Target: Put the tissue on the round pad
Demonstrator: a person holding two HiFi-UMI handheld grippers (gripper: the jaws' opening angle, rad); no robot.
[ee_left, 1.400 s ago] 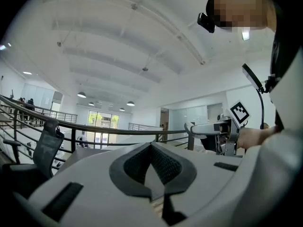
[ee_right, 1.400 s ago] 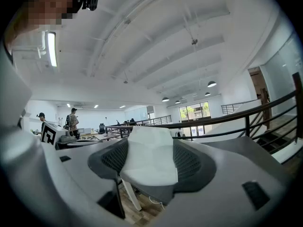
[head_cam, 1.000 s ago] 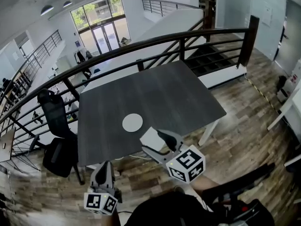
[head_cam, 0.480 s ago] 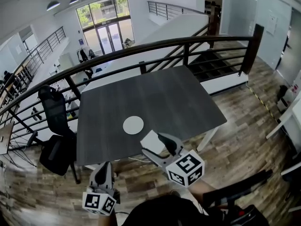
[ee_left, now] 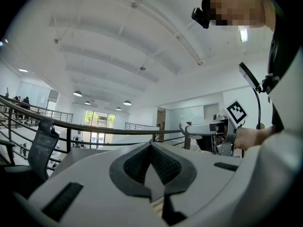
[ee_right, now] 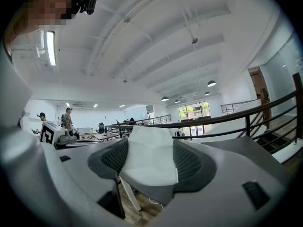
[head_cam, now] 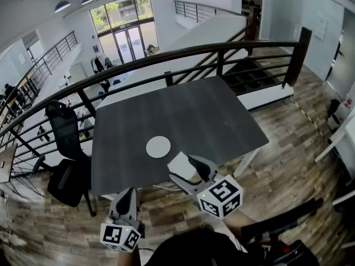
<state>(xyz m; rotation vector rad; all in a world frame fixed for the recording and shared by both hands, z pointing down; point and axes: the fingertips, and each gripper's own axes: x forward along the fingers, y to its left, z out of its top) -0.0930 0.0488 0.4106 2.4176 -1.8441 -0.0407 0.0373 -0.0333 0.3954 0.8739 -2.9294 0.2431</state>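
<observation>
The round white pad [head_cam: 158, 147] lies on the dark grey table [head_cam: 211, 115], near its front edge. A folded white tissue [head_cam: 182, 165] hangs just right of and nearer than the pad, over the table's front edge. My right gripper [head_cam: 187, 169] is shut on it. In the right gripper view the tissue [ee_right: 149, 160] fills the gap between the dark pads [ee_right: 189, 162] of the right gripper [ee_right: 150, 150]. My left gripper [head_cam: 128, 195] is held low below the table's front edge, over the floor. Its jaws are shut with nothing in them in the left gripper view [ee_left: 151, 148].
A black railing [head_cam: 166, 60] runs behind the table. A black office chair [head_cam: 66, 137] stands at its left side. Wooden floor [head_cam: 288, 148] surrounds the table. The right gripper [ee_left: 208, 126] shows in the left gripper view, to the right.
The view has shifted a little. The right gripper with the tissue stays at about the same spot beside the pad, and the left gripper has hardly moved.
</observation>
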